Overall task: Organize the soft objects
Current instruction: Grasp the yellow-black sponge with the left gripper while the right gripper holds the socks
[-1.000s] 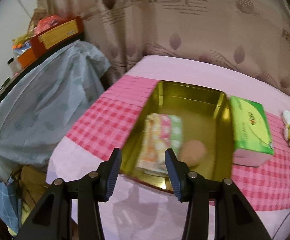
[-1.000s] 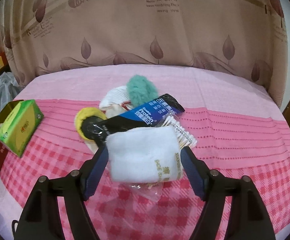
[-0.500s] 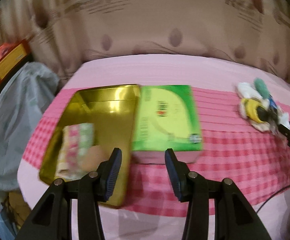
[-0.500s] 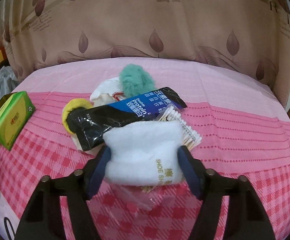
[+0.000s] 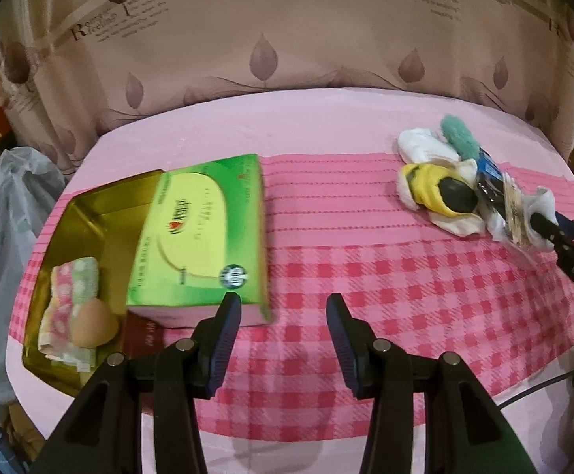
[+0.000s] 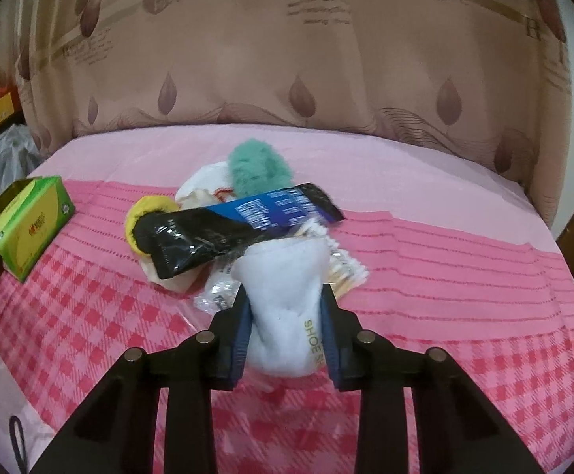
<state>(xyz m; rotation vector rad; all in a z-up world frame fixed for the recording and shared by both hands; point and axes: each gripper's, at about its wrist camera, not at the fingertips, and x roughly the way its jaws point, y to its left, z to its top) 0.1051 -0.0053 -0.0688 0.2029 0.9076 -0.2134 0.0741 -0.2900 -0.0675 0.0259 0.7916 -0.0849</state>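
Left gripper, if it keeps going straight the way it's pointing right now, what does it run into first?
Probably only the pink checked tablecloth. The left gripper is open and empty, angled down at bare cloth. The green tissue box lies just left of that line, though depth is hard to judge here.
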